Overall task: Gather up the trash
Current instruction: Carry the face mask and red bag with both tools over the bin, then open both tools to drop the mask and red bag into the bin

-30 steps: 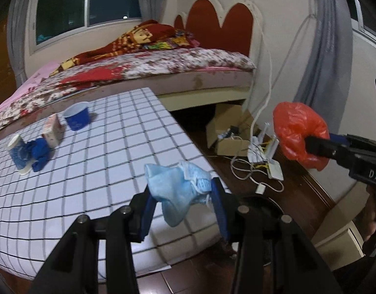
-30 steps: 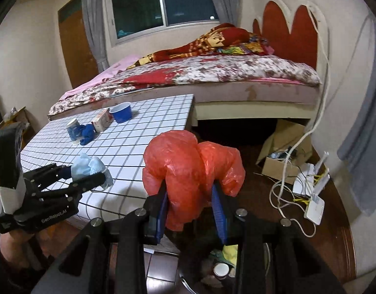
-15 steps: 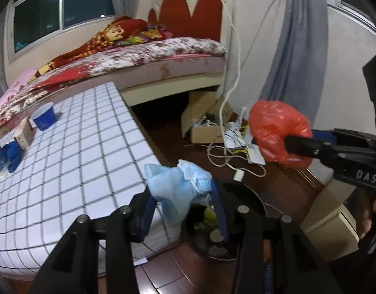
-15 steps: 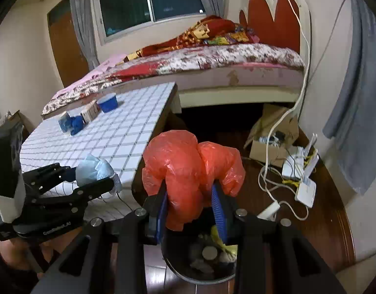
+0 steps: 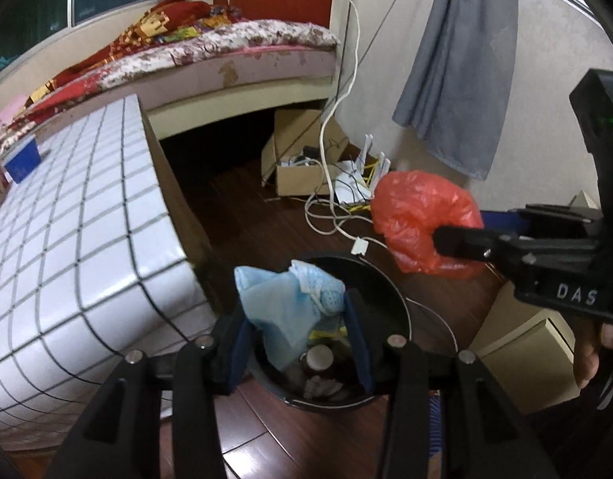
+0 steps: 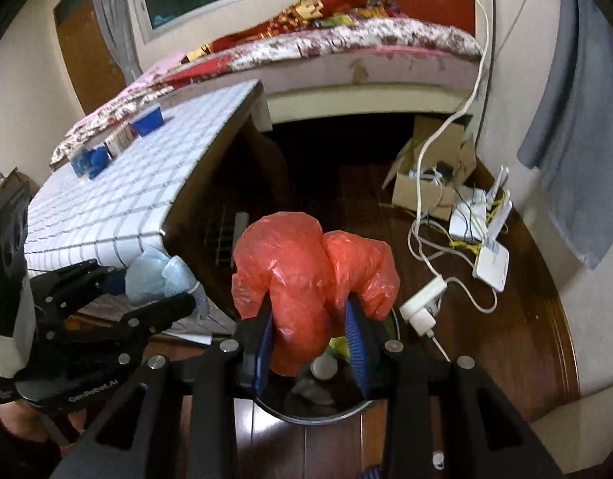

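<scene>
Dark wooden floor beside the tiled counter carries the black trash bin, our landmark: we see the left hand-held gripper clamping a crumpled blue face mask directly above it, nearer than the right hand-held gripper, which pinches a red plastic bag over its rim.

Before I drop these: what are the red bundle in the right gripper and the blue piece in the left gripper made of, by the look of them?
Red bundle: thin plastic film, likely a bag; glossy, translucent, sharply crinkled with bright highlights. Blue piece: soft non-woven fabric, matte, limply folded, with a white dimpled layer and an elastic loop, so probably a disposable face mask.
</scene>
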